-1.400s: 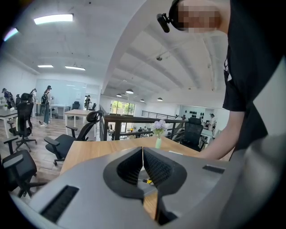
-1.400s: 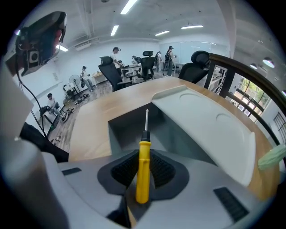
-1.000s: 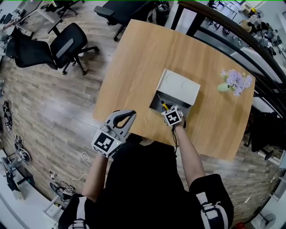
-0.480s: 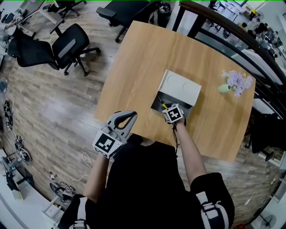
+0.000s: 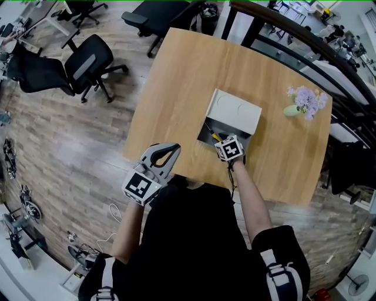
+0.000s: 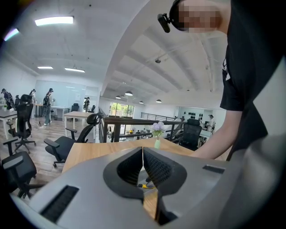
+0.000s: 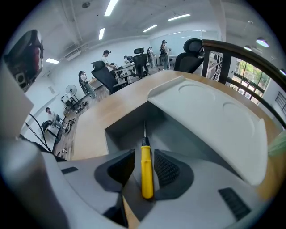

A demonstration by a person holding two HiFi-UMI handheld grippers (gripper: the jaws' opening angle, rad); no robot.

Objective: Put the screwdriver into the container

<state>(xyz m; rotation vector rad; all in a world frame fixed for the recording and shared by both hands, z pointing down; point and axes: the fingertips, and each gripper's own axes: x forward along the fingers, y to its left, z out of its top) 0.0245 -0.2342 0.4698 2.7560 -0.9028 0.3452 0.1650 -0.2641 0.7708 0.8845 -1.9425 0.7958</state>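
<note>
The wood-plank floor lies wide and bare left of the table, with cluttered racks only along its outer border. The wooden table fills the middle of the head view. Its near edge is just in front of the person, and a dark railing runs close along its far right side. Two black office chairs stand well apart from the table's left edge, and a third sits near its far corner.

The grey container stands close to the near edge, roughly midway along it. Its lid is swung up and back, so the cavity opens toward the person. Bare wood stretches to its left and beyond it. To its right a clear strip separates it from the small vase of lilac flowers near the right edge.

The left gripper hangs at the table's near left edge, well apart from the container, with its jaws pressed together on nothing. The right gripper points steeply down at the container's near rim. Its jaws have just been opening and now stand apart.

The yellow-handled screwdriver lies between them. There is a gap on the left side of the handle, and the right pad is just beside it. Its thin shaft reaches forward into the open cavity, clear of the walls.
</note>
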